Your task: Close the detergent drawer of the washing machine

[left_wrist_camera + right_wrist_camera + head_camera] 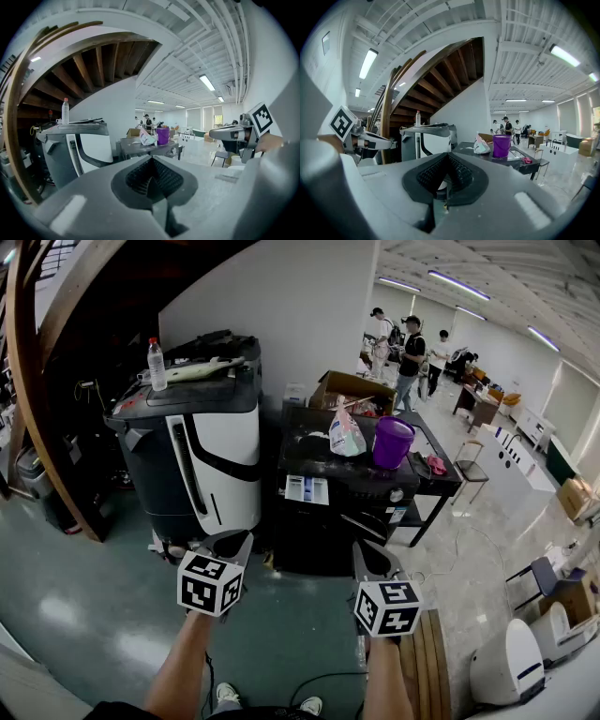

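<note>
Both grippers closed and empty, short of the washing machine.
Open green floor (281, 615) lies between the fingertips and the dark washing machine (323, 526) straight ahead. A black-and-white machine (202, 451) stands ahead-left, and wooden slats (433, 662) lie just right of the right gripper (371, 557). On the left gripper (228, 542) and the right alike, the fingers are pressed together, touching nothing else. The detergent drawer cannot be made out; the front's white label (307, 489) is too small to read.
</note>
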